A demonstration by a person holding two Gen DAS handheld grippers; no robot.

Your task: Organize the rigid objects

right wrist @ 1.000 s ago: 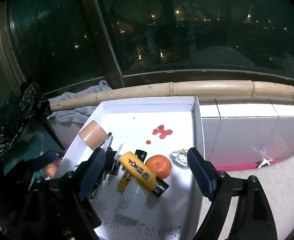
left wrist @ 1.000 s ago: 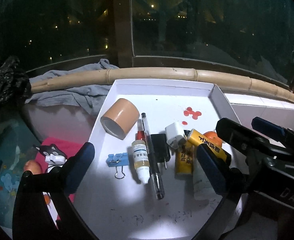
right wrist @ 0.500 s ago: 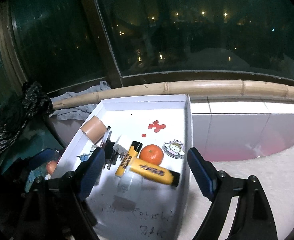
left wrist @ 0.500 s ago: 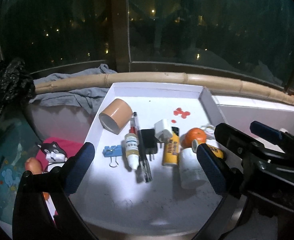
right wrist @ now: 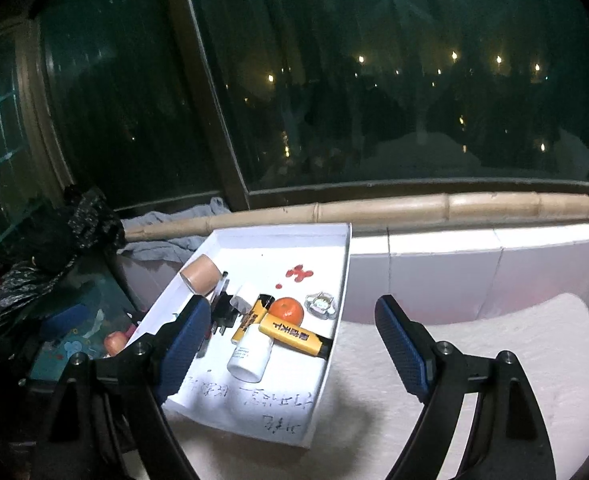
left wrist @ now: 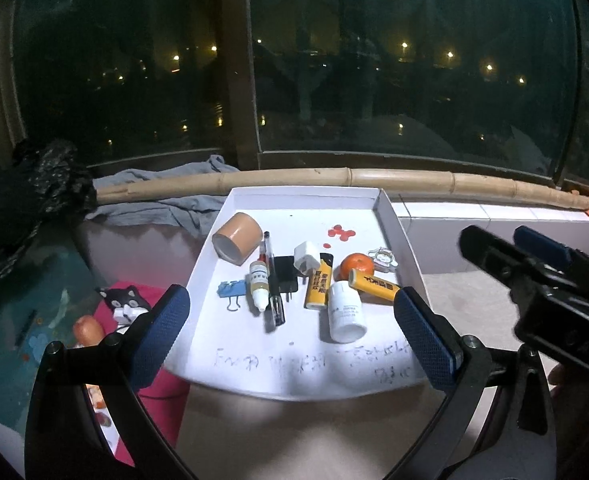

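Observation:
A white tray holds a tan tape roll, a blue binder clip, a dropper bottle, a pen, a white charger, two yellow tubes, a white pill bottle and an orange. My left gripper is open and empty above the tray's near edge. My right gripper is open and empty, near the tray's right rim, over the pill bottle and a yellow tube.
A bamboo pole runs behind the tray under a dark window. Grey cloth and a black bag lie at the left. A cat figure sits on pink cloth beside the tray. White tiled ledge at right.
Both grippers have pulled back from the tray and risen, so the tray looks smaller and farther. A yellow tube now lies across the pill bottle. Both grippers stay open.

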